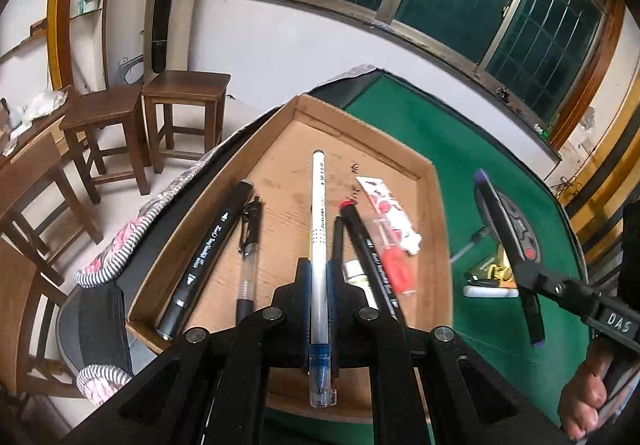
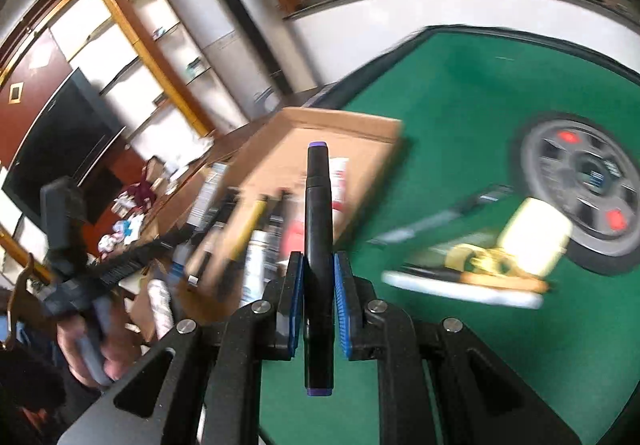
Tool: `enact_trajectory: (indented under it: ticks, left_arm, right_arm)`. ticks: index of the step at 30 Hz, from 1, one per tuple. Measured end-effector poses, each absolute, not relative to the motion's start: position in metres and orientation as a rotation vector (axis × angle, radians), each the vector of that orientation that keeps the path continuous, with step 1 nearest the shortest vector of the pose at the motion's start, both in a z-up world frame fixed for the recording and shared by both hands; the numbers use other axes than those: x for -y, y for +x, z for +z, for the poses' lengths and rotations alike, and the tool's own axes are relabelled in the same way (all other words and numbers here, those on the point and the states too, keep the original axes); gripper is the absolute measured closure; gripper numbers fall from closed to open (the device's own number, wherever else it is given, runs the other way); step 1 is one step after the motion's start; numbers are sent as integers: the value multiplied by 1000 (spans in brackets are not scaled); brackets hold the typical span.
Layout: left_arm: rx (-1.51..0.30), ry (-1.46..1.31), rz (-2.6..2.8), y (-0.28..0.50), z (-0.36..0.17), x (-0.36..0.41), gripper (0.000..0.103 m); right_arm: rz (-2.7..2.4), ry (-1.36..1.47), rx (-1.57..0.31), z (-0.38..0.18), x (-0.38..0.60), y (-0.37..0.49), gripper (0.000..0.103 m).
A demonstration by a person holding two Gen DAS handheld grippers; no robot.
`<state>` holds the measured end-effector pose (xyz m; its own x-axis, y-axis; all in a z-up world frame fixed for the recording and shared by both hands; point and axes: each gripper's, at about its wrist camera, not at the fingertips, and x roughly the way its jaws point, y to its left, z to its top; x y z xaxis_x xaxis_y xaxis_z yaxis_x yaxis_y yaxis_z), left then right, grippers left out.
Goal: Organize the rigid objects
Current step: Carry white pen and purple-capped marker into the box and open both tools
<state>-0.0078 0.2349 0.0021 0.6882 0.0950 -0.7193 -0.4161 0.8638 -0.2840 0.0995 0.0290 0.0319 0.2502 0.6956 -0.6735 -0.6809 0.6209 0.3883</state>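
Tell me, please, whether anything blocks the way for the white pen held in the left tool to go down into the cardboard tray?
Nothing visible does. The white pen hangs over a bare strip of the cardboard tray, between the clear-barrelled pen and the red-capped marker.

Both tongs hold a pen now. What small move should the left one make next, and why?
Probably lower the white pen into the cardboard tray and release it. The left tongs are shut on it directly above the tray floor, where a free strip shows between the clear pen and the red-capped marker.
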Motion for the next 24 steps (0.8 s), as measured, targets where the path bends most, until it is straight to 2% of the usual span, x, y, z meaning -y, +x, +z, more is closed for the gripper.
enact_trajectory:
  ticks: [7, 11, 24]
  left_arm:
    - [-825, -438, 299, 9, -17, -243, 97]
    - [-859, -413, 306, 17, -27, -244, 97]
    - [-924, -368, 350, 33, -37, -247, 96]
  right_arm:
    - [900, -3, -956, 4, -115, 99, 88]
    - [851, -12, -980, -20, -119, 107, 88]
    - [817, -145, -910, -28, -132, 93, 88]
